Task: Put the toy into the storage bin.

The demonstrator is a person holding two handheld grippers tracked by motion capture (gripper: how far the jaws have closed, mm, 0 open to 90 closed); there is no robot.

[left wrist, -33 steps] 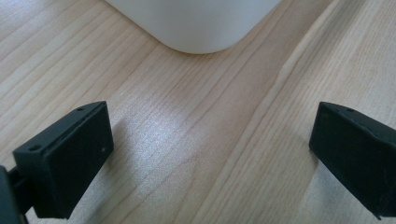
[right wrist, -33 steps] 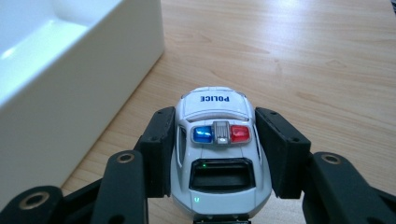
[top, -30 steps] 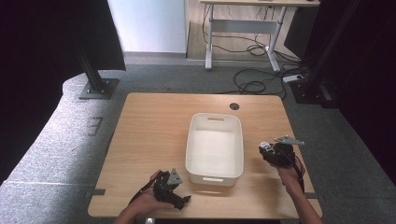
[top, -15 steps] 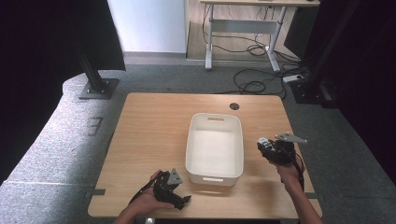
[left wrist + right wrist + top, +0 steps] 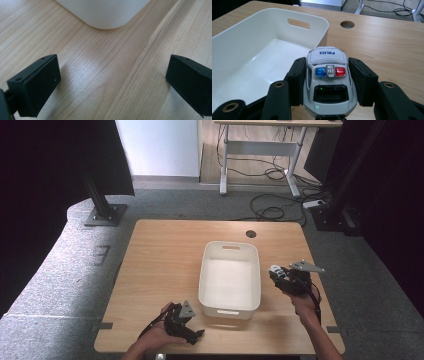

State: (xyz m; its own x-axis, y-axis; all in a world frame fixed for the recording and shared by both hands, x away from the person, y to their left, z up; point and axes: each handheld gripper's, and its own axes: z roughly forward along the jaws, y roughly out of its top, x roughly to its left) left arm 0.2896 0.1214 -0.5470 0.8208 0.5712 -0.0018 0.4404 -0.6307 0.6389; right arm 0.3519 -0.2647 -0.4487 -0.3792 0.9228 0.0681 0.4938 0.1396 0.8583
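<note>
Bin (image 5: 229, 299), white and rectangular with a handle slot at each short end, sits near the middle of the wooden table (image 5: 165, 265) and serves as the landmark here. Just beside its right long wall, above the table surface, the right gripper (image 5: 278, 275) pinches a small white toy police car (image 5: 327, 77) between its two black jaws, one jaw pressed to each side of the car. In the right gripper view the car's roof carries a blue and red light bar and the word POLICE, and the car points toward the bin's far right corner, close to the rim. Compared with a second ago, this gripper has moved slightly toward the bin's right wall; the car is held the same way.

Near the bin's near left corner, the left gripper (image 5: 185, 326) rests low over the table in the person's hand, its jaws spread wide with nothing between them. The left gripper view shows bare wood between the jaws and the bin's rounded corner beyond. This gripper has stayed in place.
</note>
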